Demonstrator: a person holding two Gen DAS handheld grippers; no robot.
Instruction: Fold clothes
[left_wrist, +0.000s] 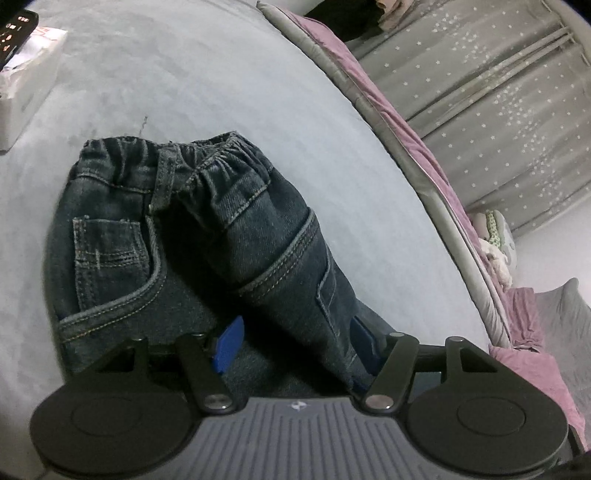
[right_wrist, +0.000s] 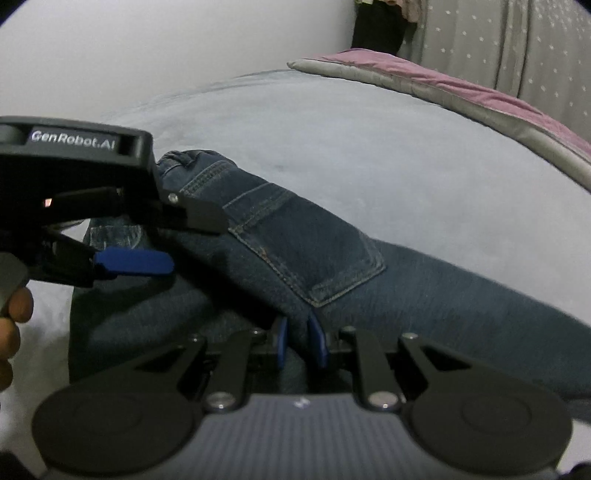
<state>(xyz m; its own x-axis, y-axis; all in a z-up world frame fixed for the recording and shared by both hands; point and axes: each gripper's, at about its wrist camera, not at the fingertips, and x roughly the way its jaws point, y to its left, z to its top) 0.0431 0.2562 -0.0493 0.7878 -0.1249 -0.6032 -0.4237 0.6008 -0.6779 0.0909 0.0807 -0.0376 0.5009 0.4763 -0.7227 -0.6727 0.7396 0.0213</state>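
Home bedroom, no doubt. Wide bed w/ pale grey-blue soft sheet (left_wrist: 221, 92) fills both views. Along its far edge a quilted grey-and-mauve blanket (left_wrist: 373, 88), bunched up twd the right corner. Behind that, grey curtains w/ small white star print (left_wrist: 498, 96), floor-length. Plain white wall (right_wrist: 166, 44) past the bed's far side. At the left edge a white cardboard box (left_wrist: 26, 85), dark phone-like device (left_wrist: 14, 33) on it. Small dark-blue denim kids' jeans (left_wrist: 177, 229) on the sheet: laundry, domestic stuff.
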